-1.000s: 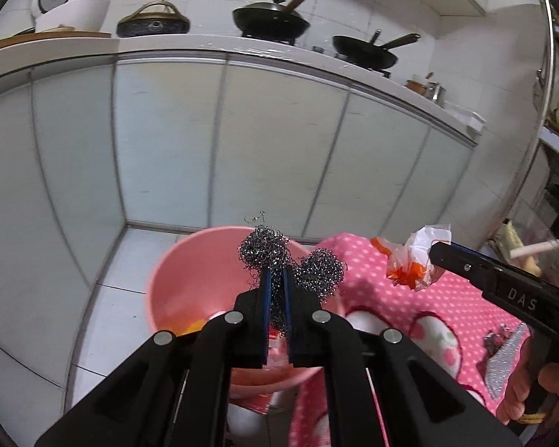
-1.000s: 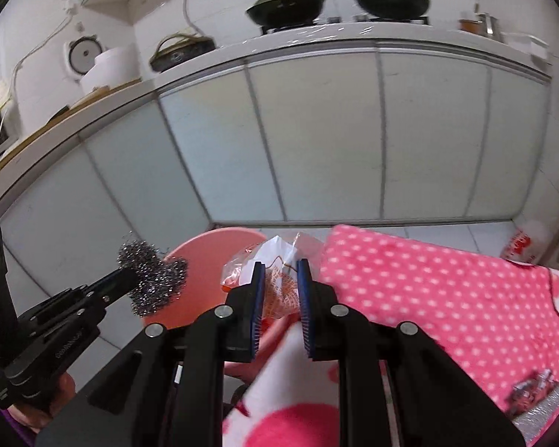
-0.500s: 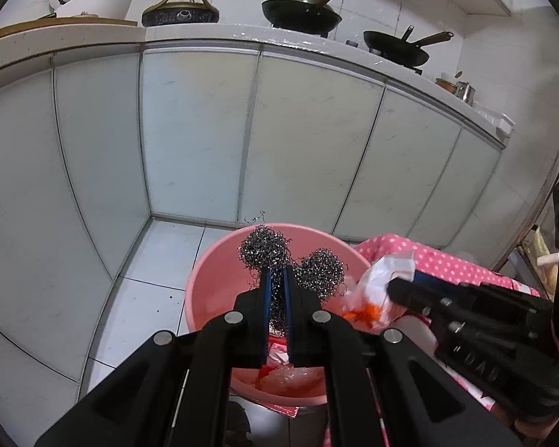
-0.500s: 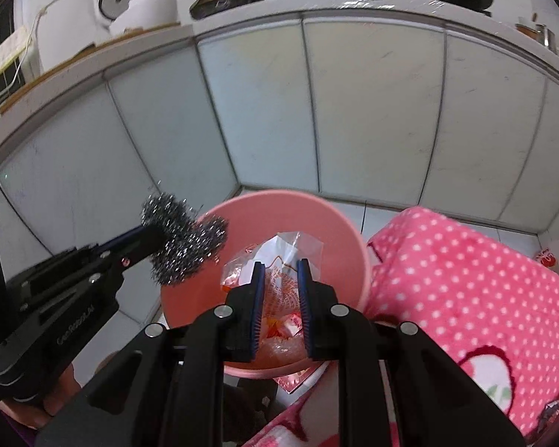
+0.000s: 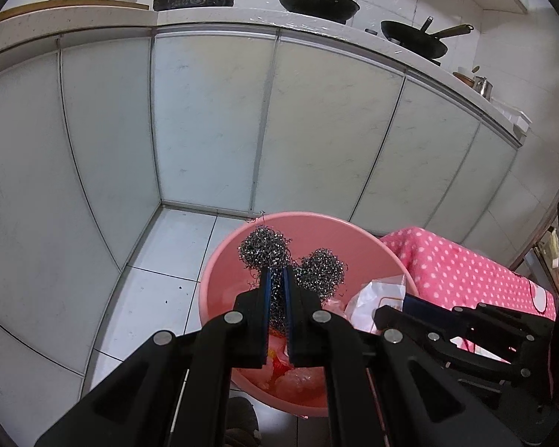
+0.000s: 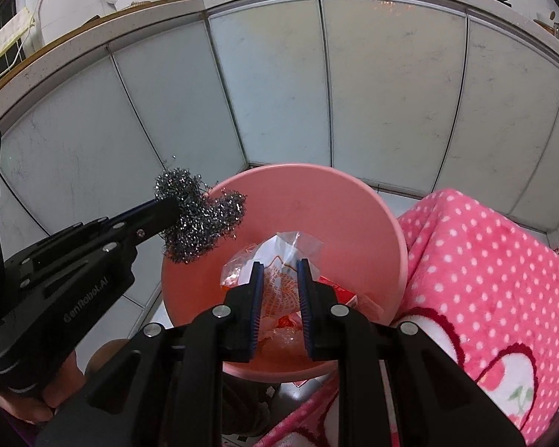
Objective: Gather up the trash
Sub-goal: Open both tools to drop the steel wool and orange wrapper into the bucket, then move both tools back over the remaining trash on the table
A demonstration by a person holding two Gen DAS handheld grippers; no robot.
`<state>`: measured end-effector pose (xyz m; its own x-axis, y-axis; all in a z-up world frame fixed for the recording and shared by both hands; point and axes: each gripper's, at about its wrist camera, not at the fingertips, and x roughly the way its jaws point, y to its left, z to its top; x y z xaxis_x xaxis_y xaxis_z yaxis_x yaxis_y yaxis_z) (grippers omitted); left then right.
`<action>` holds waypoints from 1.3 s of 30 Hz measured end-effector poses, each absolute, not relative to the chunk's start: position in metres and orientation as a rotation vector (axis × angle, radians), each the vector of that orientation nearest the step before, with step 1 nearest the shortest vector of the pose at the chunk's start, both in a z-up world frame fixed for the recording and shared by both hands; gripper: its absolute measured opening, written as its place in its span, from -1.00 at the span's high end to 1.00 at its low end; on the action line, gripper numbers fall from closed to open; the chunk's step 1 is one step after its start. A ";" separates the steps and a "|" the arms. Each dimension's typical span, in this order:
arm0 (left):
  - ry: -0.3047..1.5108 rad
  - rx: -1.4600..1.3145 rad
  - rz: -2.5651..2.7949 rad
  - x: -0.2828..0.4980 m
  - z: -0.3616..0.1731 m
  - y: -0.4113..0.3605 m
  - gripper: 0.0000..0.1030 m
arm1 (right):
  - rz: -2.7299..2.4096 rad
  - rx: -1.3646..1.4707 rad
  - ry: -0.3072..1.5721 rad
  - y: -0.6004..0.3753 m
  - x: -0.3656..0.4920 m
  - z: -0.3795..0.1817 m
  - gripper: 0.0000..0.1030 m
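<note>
A pink plastic basin [image 5: 223,260] [image 6: 354,193] stands on the tiled floor with wrappers lying in its bottom. My left gripper [image 5: 276,279] [image 6: 171,208] is shut on a tangle of steel wool [image 5: 318,270] [image 6: 201,219], held over the basin's left rim. My right gripper [image 6: 279,272] [image 5: 410,303] is shut on a crumpled clear plastic wrapper [image 6: 287,249] [image 5: 376,294] with orange print, held over the basin's middle. The wrapper bulges out above the blue pads.
White cabinet doors [image 5: 205,119] run behind the basin under a counter [image 5: 242,15] with pans and a rice cooker. A pink polka-dot cloth [image 5: 458,264] [image 6: 484,279] covers a surface right beside the basin. A hand [image 6: 26,395] grips the left tool.
Both grippers have moved forward and down, from above the pink cloth to over the basin. The basin now looks larger and nearer. Both grips are unchanged.
</note>
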<state>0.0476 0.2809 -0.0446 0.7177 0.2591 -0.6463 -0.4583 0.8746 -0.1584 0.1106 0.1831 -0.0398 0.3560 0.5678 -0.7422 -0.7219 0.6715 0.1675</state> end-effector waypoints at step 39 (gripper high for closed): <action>0.588 -0.250 0.416 0.013 0.001 0.245 0.20 | 0.828 -0.087 0.878 0.119 0.100 -0.023 0.21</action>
